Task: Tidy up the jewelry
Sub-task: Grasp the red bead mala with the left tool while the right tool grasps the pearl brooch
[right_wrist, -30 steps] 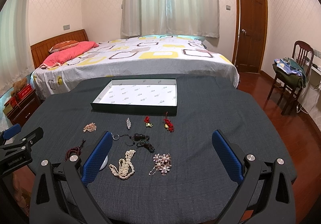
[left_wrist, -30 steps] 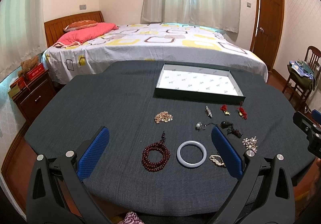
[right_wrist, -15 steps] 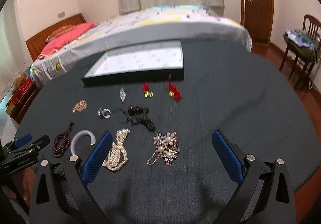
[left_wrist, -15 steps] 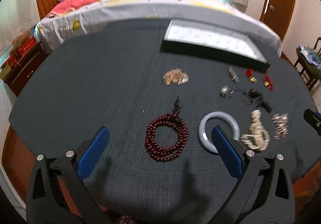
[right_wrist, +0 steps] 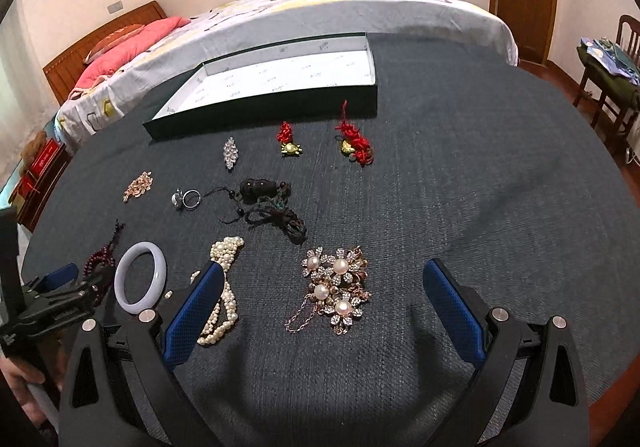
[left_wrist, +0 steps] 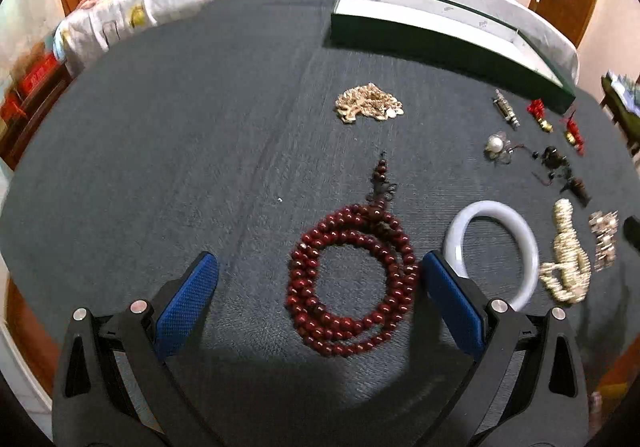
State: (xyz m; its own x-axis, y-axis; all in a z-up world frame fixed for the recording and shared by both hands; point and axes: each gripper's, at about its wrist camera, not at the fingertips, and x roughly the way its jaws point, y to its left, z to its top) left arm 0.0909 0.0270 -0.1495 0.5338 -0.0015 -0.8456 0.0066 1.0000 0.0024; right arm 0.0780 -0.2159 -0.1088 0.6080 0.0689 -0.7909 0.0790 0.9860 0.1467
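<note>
Several jewelry pieces lie on a dark cloth table (left_wrist: pixel 160 151). My left gripper (left_wrist: pixel 318 291) is open, low over a dark red bead bracelet (left_wrist: pixel 350 281) that lies between its fingers. A pale bangle (left_wrist: pixel 494 251) lies just right of it. My right gripper (right_wrist: pixel 322 295) is open above a pearl flower brooch (right_wrist: pixel 336 289). A pearl strand (right_wrist: pixel 222 287) passes behind its left finger. A shallow white-lined box (right_wrist: pixel 280 81) stands open at the far side; it also shows in the left wrist view (left_wrist: pixel 444 31).
A gold cluster piece (left_wrist: pixel 368 103), a ring (right_wrist: pixel 186 199), a dark cord pendant (right_wrist: pixel 268 207), a crystal brooch (right_wrist: pixel 231 153) and two red knot charms (right_wrist: pixel 354 141) lie between the grippers and the box. A bed (right_wrist: pixel 320 11) stands beyond the table, a chair (right_wrist: pixel 608 75) at right.
Both grippers have tilted down and moved closer to the table. The bead bracelet now lies between the left fingers and the pearl brooch between the right fingers. Both stay open.
</note>
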